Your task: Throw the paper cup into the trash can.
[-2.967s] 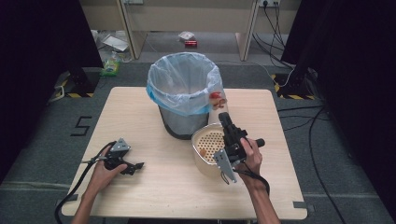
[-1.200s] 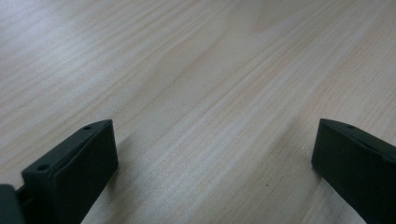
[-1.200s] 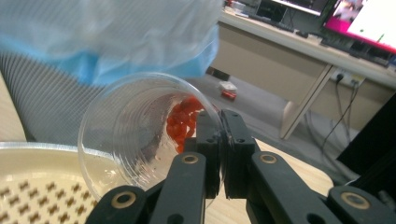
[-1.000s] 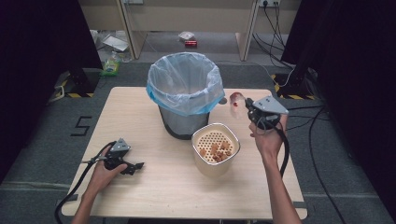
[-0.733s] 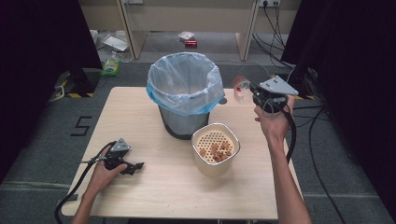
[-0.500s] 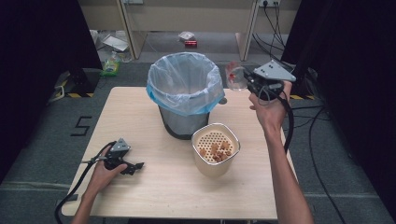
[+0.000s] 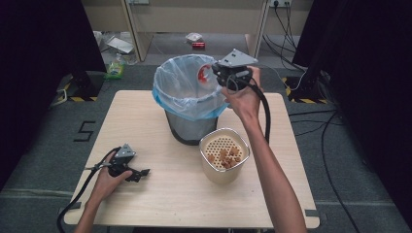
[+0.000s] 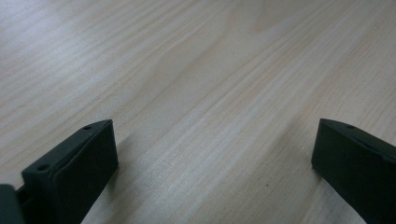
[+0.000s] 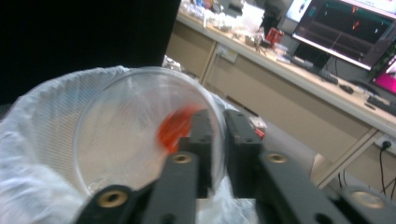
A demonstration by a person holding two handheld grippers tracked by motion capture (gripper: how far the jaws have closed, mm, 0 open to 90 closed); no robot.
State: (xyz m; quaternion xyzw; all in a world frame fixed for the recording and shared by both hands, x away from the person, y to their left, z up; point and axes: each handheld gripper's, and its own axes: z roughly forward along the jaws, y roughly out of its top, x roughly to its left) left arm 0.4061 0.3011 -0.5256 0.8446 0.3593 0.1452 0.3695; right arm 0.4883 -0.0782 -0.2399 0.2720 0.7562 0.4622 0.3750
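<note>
My right gripper [image 7: 211, 73] is raised over the rim of the grey bin [image 7: 187, 127] lined with a pale blue bag [image 7: 182, 94]. A round clear plastic lid [image 9: 126, 135] with a red label stands on edge between its jaws [image 9: 218, 126], over the bag's mouth. These jaws have just been opening; a narrow gap shows between them, the lid's rim sits in it, and the lid looks blurred. In the high view the lid [image 7: 202, 75] shows red just left of the jaws. My left gripper [image 7: 140, 173] rests open on the table [image 8: 196, 70], nothing between its jaws [image 8: 215, 154].
A beige perforated container [image 7: 224, 175] with brown bits inside stands on the table [image 7: 145, 111] in front of the bin. The right gripper's cable hangs along the forearm. Beyond the table are a bench with monitors [image 9: 355, 28] and litter on the floor.
The right hand has carried the lid up and to the left, from beside the bin to over its mouth. The left gripper has stayed put.
</note>
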